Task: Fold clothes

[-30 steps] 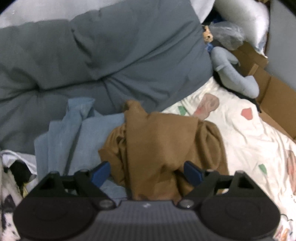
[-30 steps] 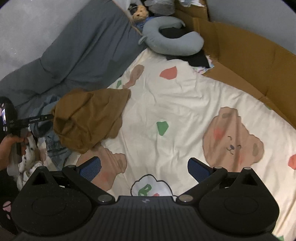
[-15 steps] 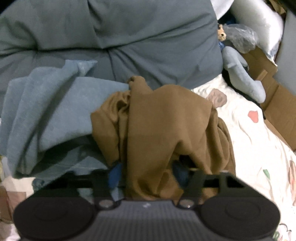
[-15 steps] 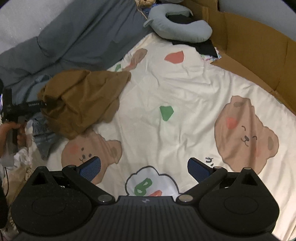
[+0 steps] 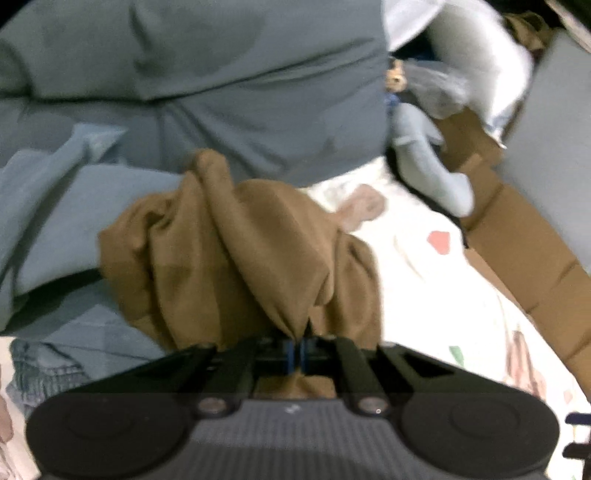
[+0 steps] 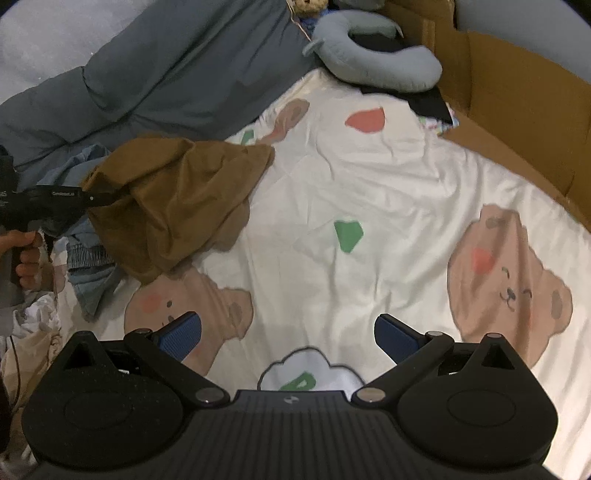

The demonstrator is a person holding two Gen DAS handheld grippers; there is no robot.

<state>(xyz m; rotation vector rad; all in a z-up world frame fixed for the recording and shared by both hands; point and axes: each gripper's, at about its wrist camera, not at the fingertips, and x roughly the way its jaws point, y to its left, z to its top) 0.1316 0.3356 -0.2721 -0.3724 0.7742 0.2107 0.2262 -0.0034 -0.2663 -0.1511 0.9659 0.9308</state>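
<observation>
The brown garment (image 5: 236,258) lies crumpled at the edge of the bear-print sheet (image 6: 388,206), partly on the sheet and partly on the pile of blue clothes (image 5: 66,221) beside it. One bunched fold of the garment runs down into the left gripper (image 5: 295,354), whose blue pads are pressed together on the cloth, with only the pinched fabric between them. In the right wrist view the same tool reaches the garment's near-left edge, held in a person's hand (image 6: 26,254). The grip on a fold rather than on a hem suggests a first lift, meant to draw the garment clear of the pile before it can be spread; the folding itself appears not yet begun.

The right gripper (image 6: 288,332) hangs over the sheet, well apart from the garment, its fingers spread wide and nothing between them. It is probably kept free to take a second corner once the cloth is raised.

Behind the garment lies a grey duvet (image 6: 166,74). Farther from the garment, at the head of the sheet, rest a grey neck pillow (image 6: 384,70) and a small teddy bear (image 6: 306,4).

A cardboard wall (image 6: 517,110) borders the sheet on the side away from the garment. Whether it forms a box, and what it might contain, cannot be told.
</observation>
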